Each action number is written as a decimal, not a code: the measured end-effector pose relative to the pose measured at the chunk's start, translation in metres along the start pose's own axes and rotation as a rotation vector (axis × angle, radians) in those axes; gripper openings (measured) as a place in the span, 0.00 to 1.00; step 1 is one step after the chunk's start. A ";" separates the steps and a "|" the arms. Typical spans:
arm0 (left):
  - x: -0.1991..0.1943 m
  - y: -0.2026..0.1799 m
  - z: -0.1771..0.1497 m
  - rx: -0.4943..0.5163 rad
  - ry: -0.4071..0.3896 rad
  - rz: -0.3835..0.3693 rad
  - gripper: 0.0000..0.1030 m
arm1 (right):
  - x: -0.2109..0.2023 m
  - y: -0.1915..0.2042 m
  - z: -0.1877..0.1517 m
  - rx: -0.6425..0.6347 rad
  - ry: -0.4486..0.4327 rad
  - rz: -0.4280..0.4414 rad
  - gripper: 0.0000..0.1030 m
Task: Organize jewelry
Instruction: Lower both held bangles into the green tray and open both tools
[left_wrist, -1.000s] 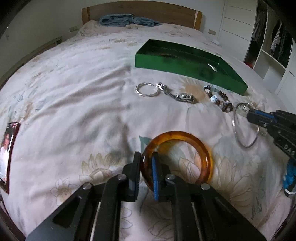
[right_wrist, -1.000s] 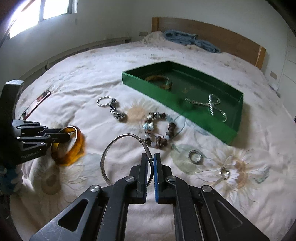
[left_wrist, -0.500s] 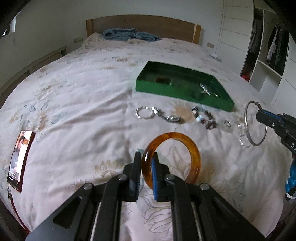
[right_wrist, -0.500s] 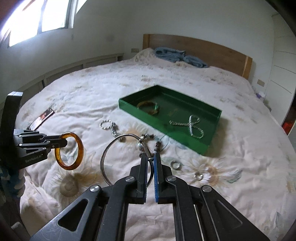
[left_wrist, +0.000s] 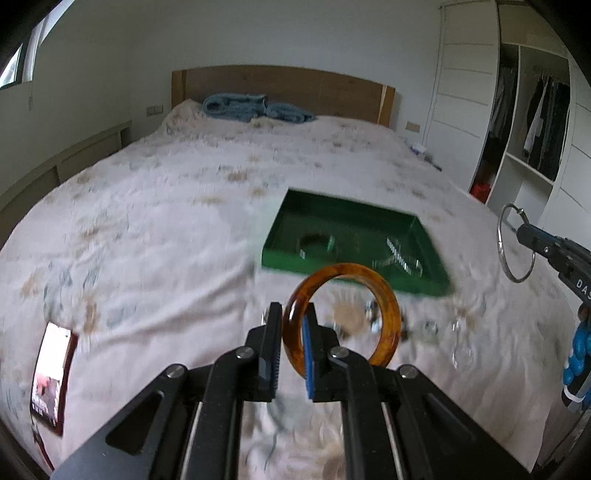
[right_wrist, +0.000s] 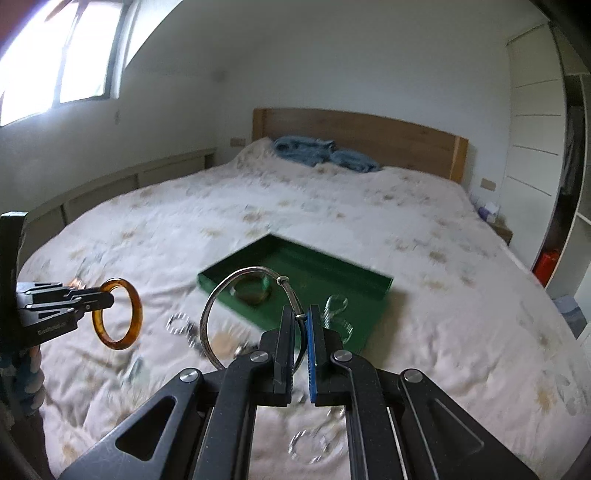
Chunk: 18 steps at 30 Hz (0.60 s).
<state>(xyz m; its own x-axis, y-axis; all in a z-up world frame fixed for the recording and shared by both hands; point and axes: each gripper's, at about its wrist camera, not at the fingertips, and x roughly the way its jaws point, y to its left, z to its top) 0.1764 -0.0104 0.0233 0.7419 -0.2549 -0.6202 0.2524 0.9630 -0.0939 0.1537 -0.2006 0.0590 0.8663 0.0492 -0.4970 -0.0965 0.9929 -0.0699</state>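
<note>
Left gripper (left_wrist: 291, 332) clamped on amber bangle (left_wrist: 341, 317), held upright off bedspread; right gripper (right_wrist: 302, 328) pinching thin silver hoop bangle (right_wrist: 251, 314) likewise; green tray (left_wrist: 354, 236) ahead of both, below jaws, likely drop target; loose pieces underneath

We see a wide bed (right_wrist: 424, 280) with a pale flowered cover. On it lie a green tray (left_wrist: 280, 236), a folded blue cloth (left_wrist: 255, 107), a phone (left_wrist: 50, 373), and some blurred small jewelry pieces (left_wrist: 373, 317).

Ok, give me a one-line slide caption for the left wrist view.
Left gripper shut on an amber bangle, held above the bed before the green tray.
</note>
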 end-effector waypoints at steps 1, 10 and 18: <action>0.002 -0.001 0.008 0.002 -0.010 0.002 0.09 | 0.002 -0.004 0.007 0.008 -0.012 -0.005 0.06; 0.038 -0.016 0.071 0.010 -0.056 0.009 0.09 | 0.036 -0.029 0.060 0.033 -0.078 -0.040 0.06; 0.084 -0.022 0.101 0.006 -0.041 0.021 0.09 | 0.086 -0.044 0.071 0.066 -0.060 -0.049 0.06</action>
<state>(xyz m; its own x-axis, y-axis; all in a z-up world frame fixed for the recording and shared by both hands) 0.2962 -0.0623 0.0522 0.7718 -0.2379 -0.5897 0.2401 0.9678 -0.0762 0.2669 -0.2328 0.0810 0.8972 0.0052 -0.4416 -0.0229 0.9991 -0.0348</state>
